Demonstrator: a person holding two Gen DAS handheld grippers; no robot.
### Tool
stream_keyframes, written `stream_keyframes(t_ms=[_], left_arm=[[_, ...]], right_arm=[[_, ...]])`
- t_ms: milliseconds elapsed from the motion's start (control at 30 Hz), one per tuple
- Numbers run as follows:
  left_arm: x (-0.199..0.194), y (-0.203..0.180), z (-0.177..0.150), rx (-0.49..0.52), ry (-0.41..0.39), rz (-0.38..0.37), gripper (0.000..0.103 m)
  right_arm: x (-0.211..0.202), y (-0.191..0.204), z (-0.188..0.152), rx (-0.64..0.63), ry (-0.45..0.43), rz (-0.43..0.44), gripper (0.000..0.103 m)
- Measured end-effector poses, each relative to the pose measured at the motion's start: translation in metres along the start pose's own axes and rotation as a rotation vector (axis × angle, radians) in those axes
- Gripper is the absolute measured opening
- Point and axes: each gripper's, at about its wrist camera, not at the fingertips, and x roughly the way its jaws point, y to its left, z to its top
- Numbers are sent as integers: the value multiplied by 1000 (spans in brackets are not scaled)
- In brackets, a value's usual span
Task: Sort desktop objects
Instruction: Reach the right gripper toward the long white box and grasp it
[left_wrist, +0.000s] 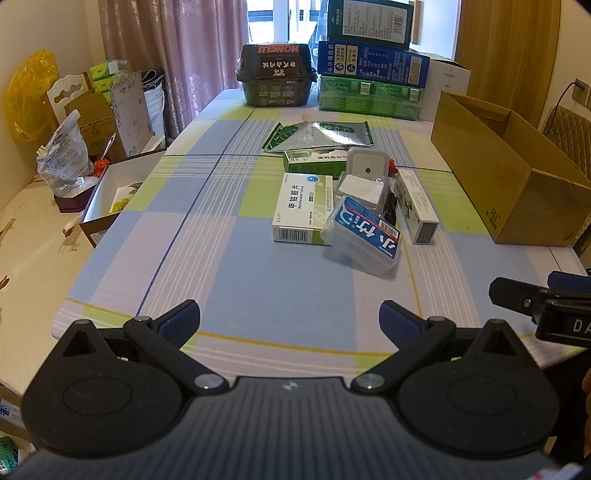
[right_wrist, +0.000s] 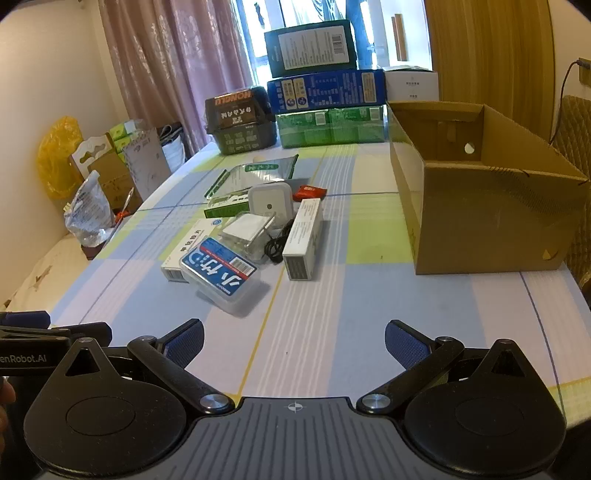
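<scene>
Your left gripper (left_wrist: 290, 321) hangs low over the near edge of the table, its 2 blue ribbed pads (left_wrist: 181, 321) spread wide with nothing between them. Your right gripper (right_wrist: 293, 341) is the same: jaws wide apart, empty, over the checked tablecloth (right_wrist: 332, 314), a soft fabric in blue, green and lilac squares with thin white stripes. On the side of the left gripper, as the right wrist view catches it, you can read "enRobot.AI"; the right one shows "DA" in the left wrist view.

The things to sort lie in a loose heap mid-table, well ahead of both grippers. Nearest you is a clear plastic case (left_wrist: 364, 236) with a blue label bearing large white Chinese characters and a barcode, tilted against a white-and-green medicine carton (left_wrist: 301, 210) printed in Chinese, barcode on its end. Just beside it sit a long white carton (left_wrist: 415, 205), a rounded white square device with a dark dot (left_wrist: 367, 170), a clear lidded box (left_wrist: 360, 190), a coiled black cable (right_wrist: 275, 247), a small red packet (right_wrist: 310, 192) and silver-green foil pouches (left_wrist: 321, 134).

To the right stands an open brown cardboard box (right_wrist: 487, 221), corrugated, with a round hole in its far wall. At the far edge, a dark tub (left_wrist: 277, 74) reads "HONGLU" upside down, beside 3 stacked cartons (left_wrist: 369, 62).
</scene>
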Motion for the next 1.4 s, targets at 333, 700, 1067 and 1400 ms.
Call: stream_keyframes(t_ms=[333,700,1067,1400], left_arm=[[0,1,0,3,5,-19,102],[18,-11,-3,127,-21,-66,102],[66,-47,23,413,-108,-95,102],[121,-68,30,536,-112,-185,97]], right_arm=[[2,-1,-2,8,8,-3,101],[11,-10,-5,15,-34,-2,101],[48,-28,13,13,16,6,101],[88,-33,28,-3,20,17,101]])
